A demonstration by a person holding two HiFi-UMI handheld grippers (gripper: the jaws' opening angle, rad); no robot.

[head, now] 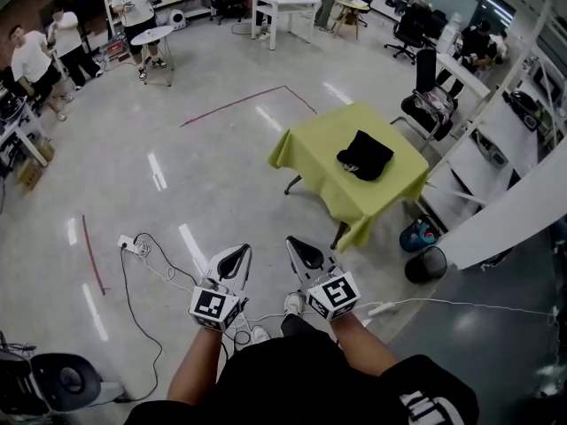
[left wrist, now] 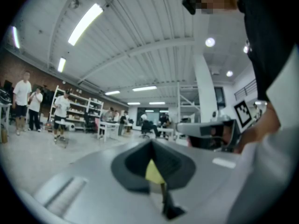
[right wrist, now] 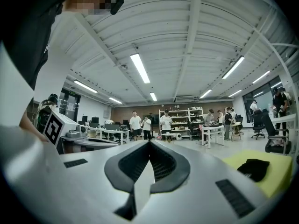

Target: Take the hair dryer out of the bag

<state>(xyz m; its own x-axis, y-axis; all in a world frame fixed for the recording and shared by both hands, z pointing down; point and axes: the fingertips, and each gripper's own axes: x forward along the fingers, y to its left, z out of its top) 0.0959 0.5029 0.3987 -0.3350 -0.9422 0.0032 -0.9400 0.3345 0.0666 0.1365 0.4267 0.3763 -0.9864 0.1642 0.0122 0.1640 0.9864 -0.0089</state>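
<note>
Bag (head: 364,154), black, crumpled on green table (head: 306,149), long axis unclear

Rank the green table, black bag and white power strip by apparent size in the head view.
Largest to smallest:
1. green table
2. black bag
3. white power strip
The gaps are plain; no two look alike.

A glossy grey floor (head: 221,149) marked with red tape lines (head: 239,103) fills the large workshop. A tabletop (head: 319,153) under a yellow-green cloth stands right of centre, with a black bin (head: 427,265) near it on the right. At the far end are a white table (head: 285,5), a small round table (head: 152,34) and shelving (right wrist: 180,118). Long strip lights (right wrist: 140,68) cross the ribbed white ceiling (right wrist: 201,36).
</note>
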